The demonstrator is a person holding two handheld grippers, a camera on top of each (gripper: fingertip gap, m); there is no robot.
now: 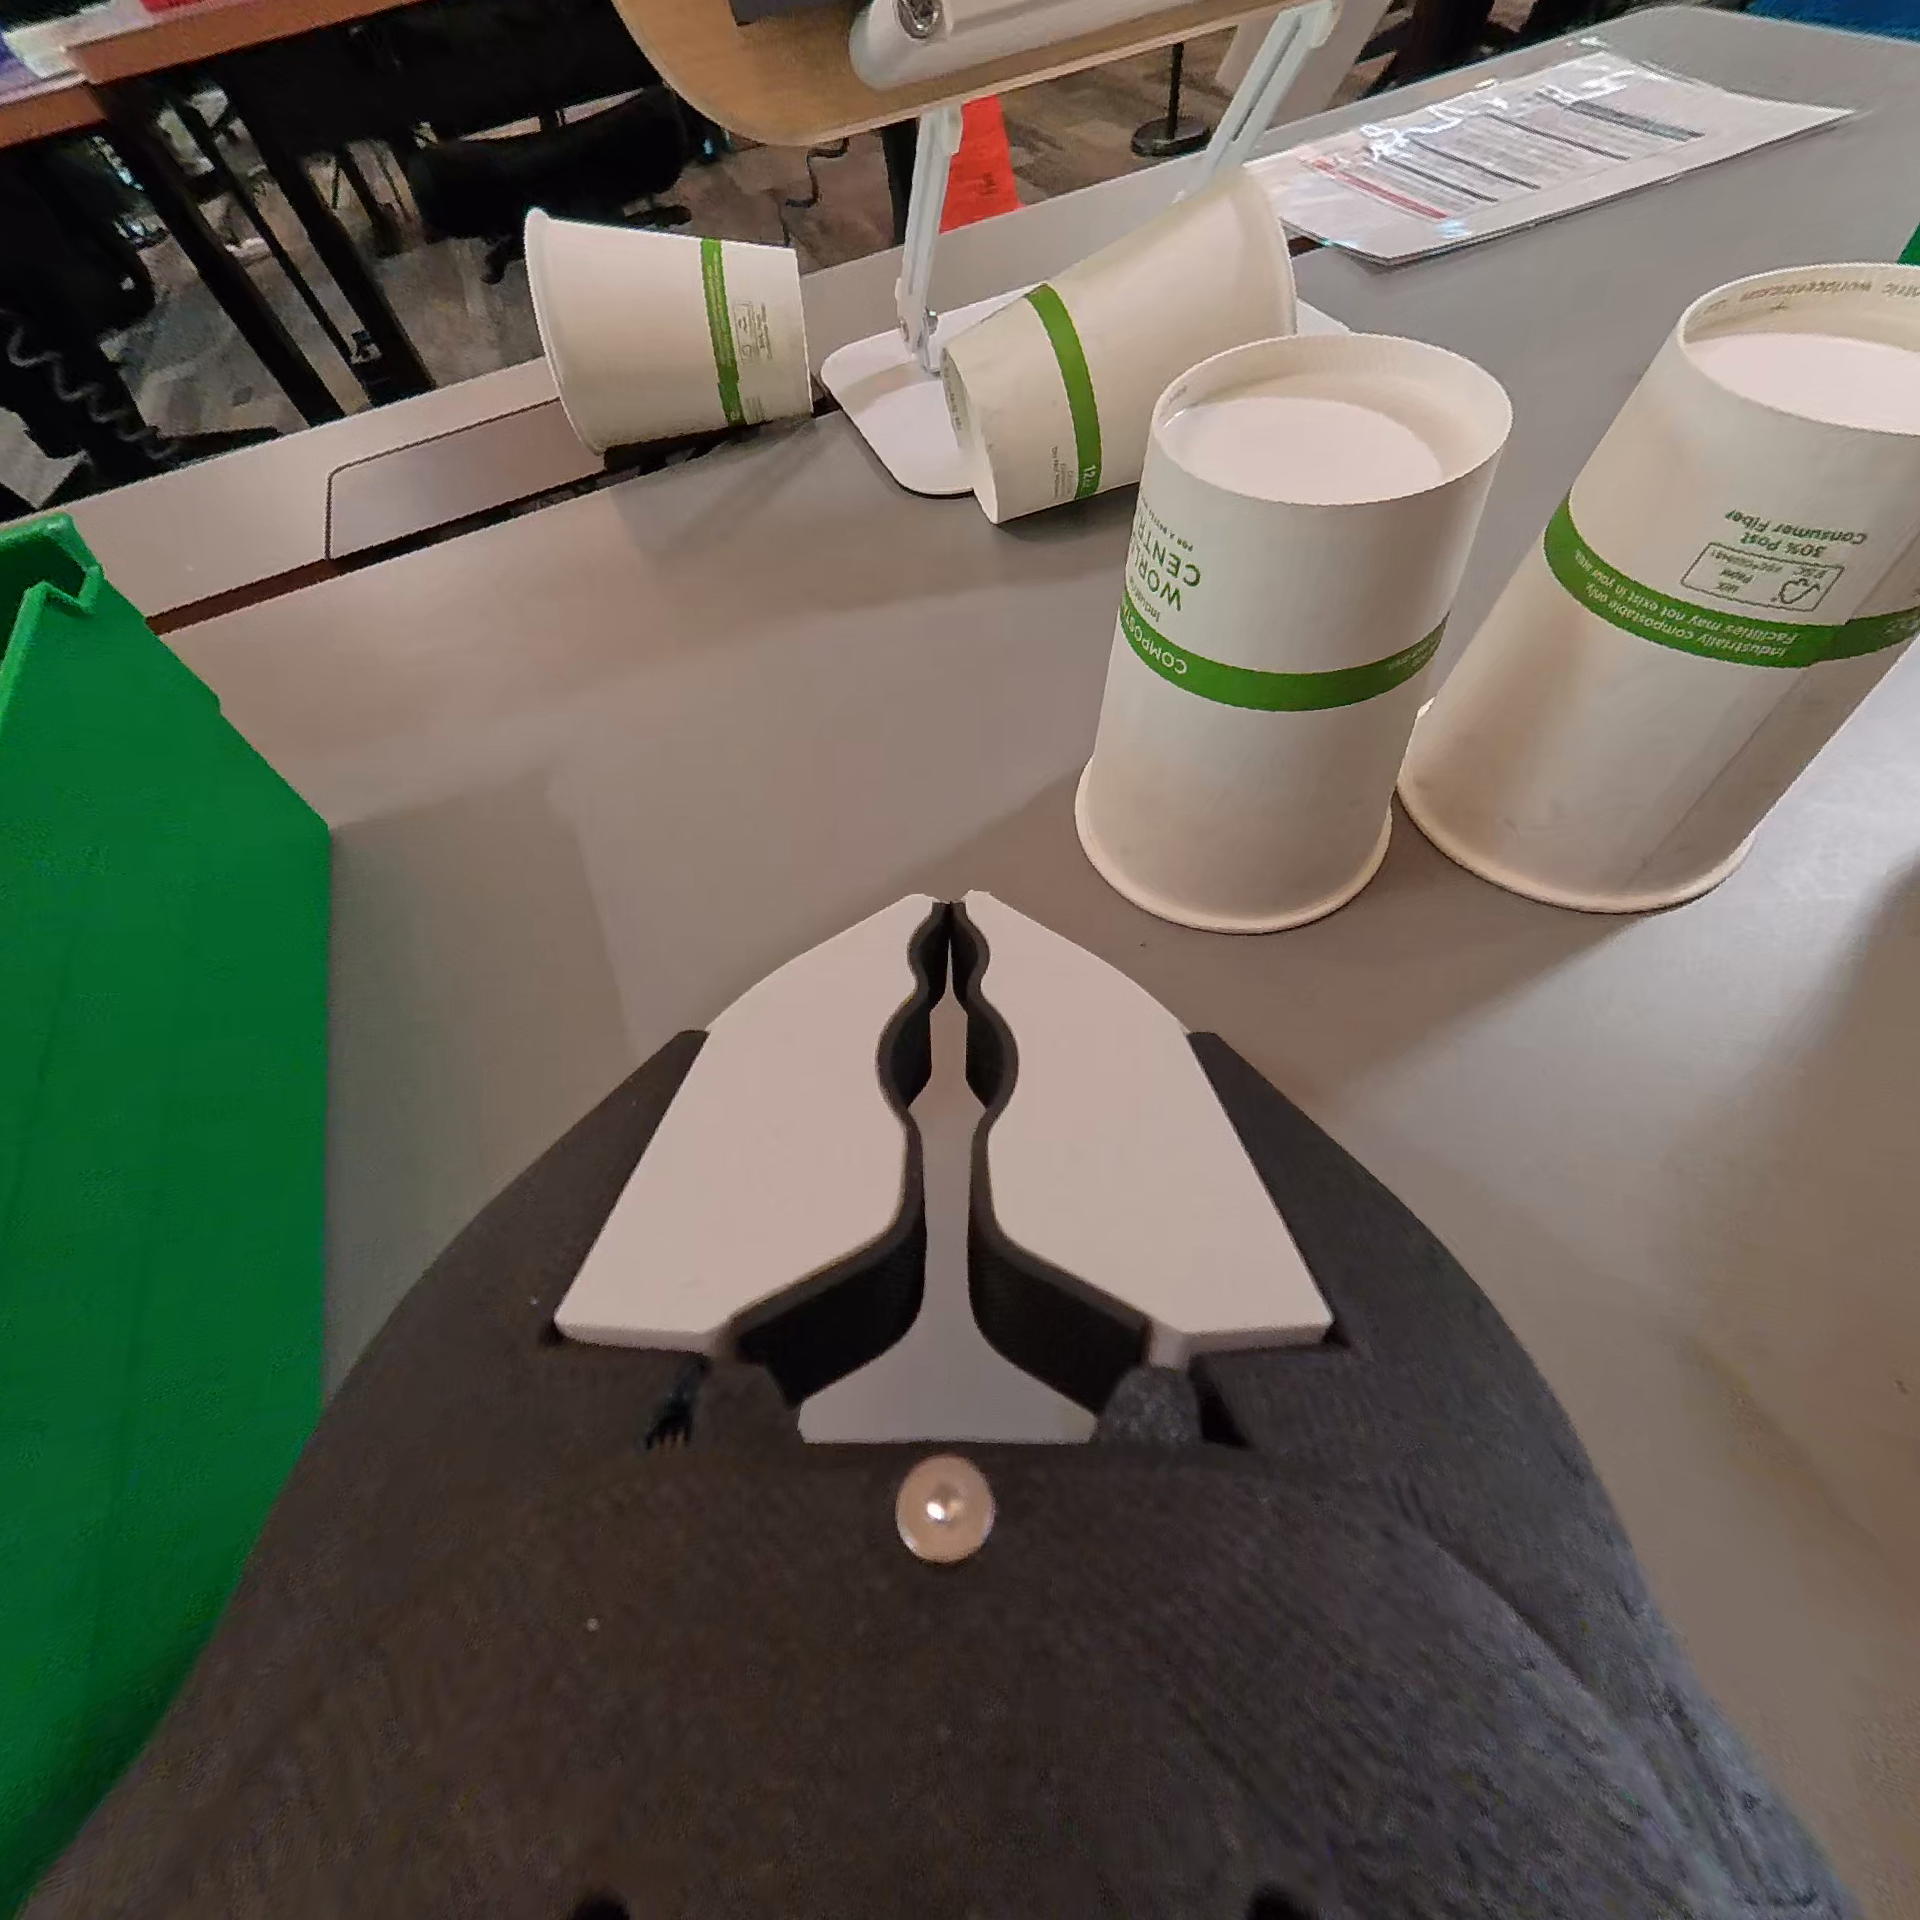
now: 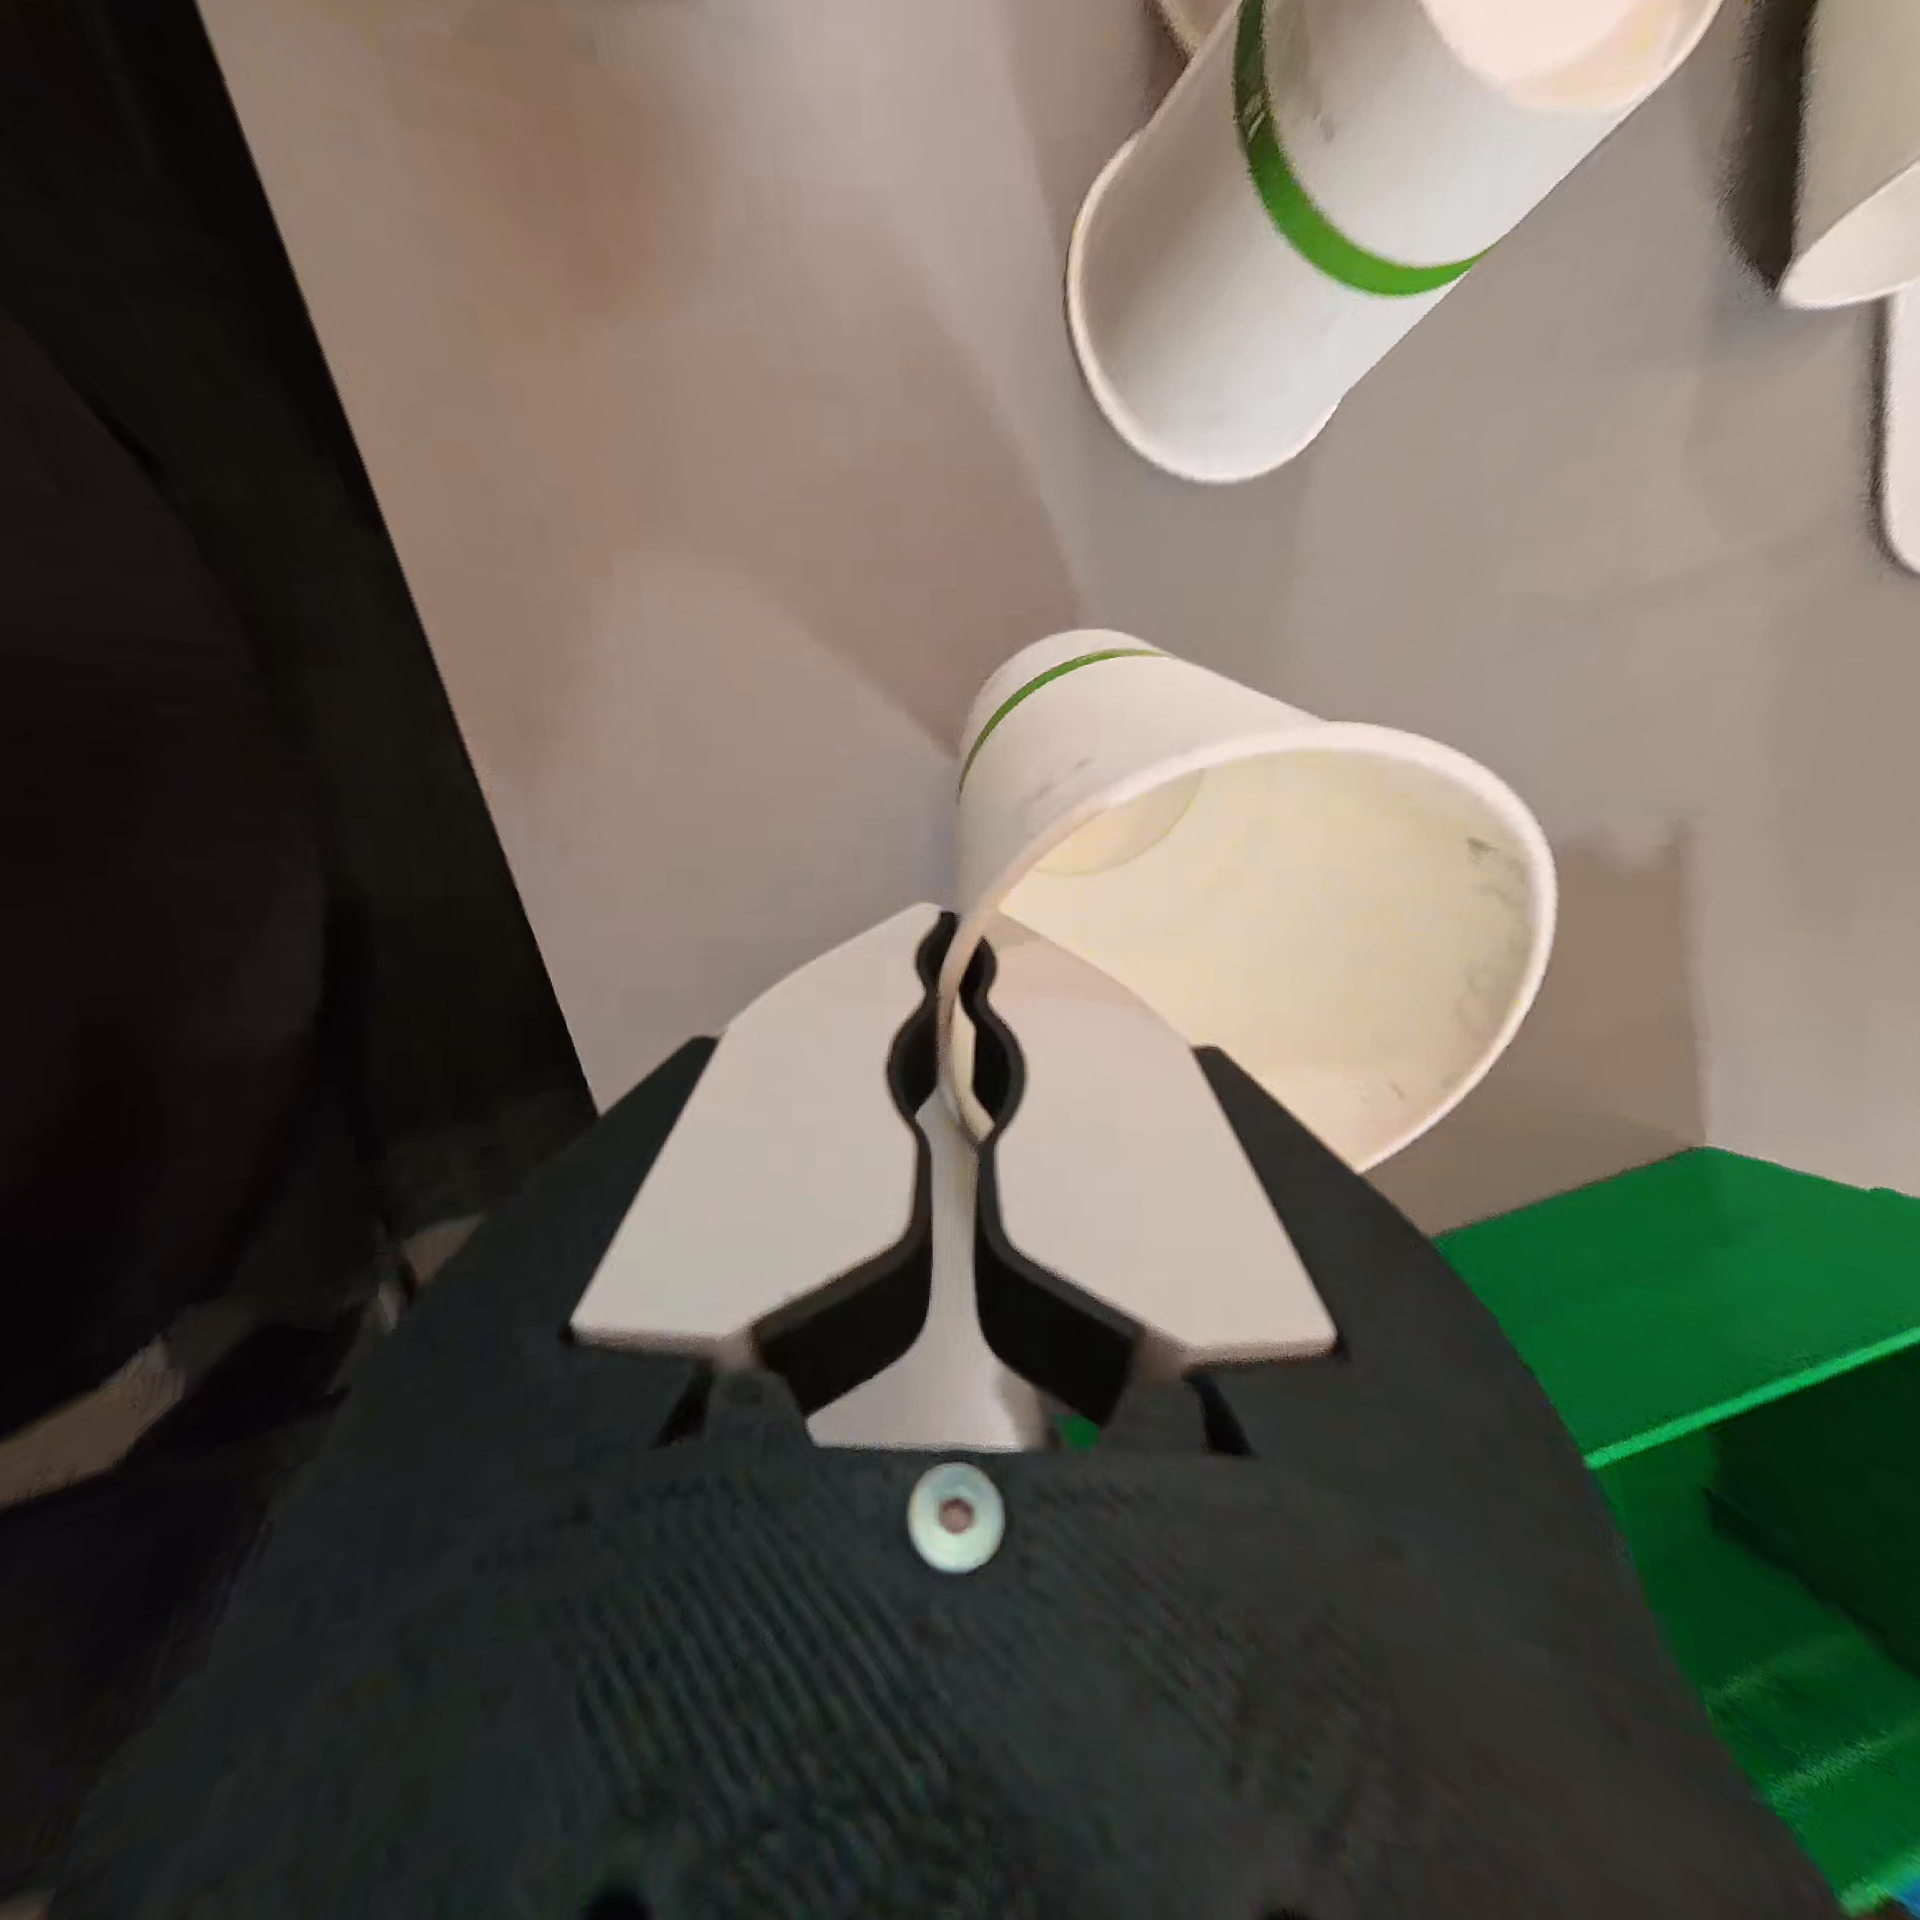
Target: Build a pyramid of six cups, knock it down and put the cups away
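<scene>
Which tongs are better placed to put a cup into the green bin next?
Probably right: the right tongs already pinch a paper cup by its rim beside the green bin. The left tongs are shut and empty.

Your left gripper (image 1: 951,914) has pale grey fingers with black inner pads, set in a textured black body, and so does your right gripper (image 2: 951,940). The held cup (image 2: 1247,883) is white with a thin green band, cream inside. The upside-down cups (image 1: 1268,644) are white with green bands carrying white print. The table (image 1: 727,707) is plain grey; the bin (image 1: 135,1039) is solid bright green.
</scene>
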